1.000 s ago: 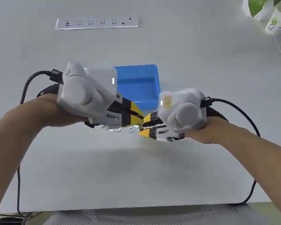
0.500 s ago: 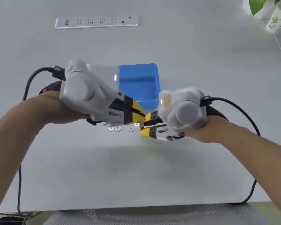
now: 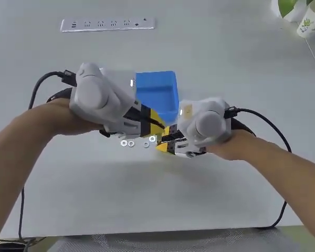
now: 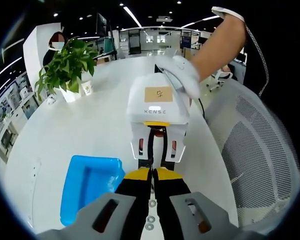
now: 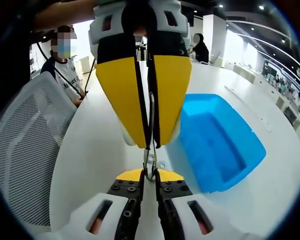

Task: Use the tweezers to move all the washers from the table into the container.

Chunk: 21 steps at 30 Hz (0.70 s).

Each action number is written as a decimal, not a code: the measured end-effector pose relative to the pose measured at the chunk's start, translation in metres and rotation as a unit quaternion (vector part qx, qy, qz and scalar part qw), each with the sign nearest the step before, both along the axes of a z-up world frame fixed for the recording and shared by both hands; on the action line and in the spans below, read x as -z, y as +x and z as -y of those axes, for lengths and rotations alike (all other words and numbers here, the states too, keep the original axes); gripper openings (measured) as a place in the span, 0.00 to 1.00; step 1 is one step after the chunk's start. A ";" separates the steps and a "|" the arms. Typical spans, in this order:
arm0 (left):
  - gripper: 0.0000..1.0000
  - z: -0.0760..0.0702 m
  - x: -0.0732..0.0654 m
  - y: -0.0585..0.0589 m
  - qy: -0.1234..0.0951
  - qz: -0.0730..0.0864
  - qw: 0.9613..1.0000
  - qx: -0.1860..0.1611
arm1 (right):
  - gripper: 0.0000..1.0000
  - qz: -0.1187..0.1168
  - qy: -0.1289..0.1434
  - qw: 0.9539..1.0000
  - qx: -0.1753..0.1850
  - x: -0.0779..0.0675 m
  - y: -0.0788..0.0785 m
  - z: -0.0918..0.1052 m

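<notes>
My left gripper point(image 3: 158, 126) has lifted slightly, uncovering more washers point(image 3: 127, 143). Its jaws and those of the right gripper point(image 5: 149, 175) stay pinched on the tweezers point(image 5: 150, 125).

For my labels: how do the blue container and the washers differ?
The blue container is one large open box; the washers are several tiny flat rings. The container is bright blue, the washers silvery. The container lies farther from the person, the washers nearer. Both rest on the white table.
</notes>
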<state>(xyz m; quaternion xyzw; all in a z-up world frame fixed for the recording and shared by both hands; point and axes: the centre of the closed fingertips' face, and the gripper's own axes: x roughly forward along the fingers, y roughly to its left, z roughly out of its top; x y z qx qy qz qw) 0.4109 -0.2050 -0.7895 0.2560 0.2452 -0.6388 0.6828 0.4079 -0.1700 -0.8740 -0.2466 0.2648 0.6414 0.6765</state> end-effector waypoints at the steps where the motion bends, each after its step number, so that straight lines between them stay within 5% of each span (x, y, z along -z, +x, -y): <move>1: 0.05 0.000 0.000 0.000 0.000 0.000 1.000 0.000 | 0.11 0.000 -0.002 1.000 0.001 0.001 0.000 0.001; 21: 0.05 -0.001 0.001 0.000 0.001 -0.004 1.000 -0.001 | 0.10 -0.012 -0.001 1.000 0.011 0.001 0.000 0.000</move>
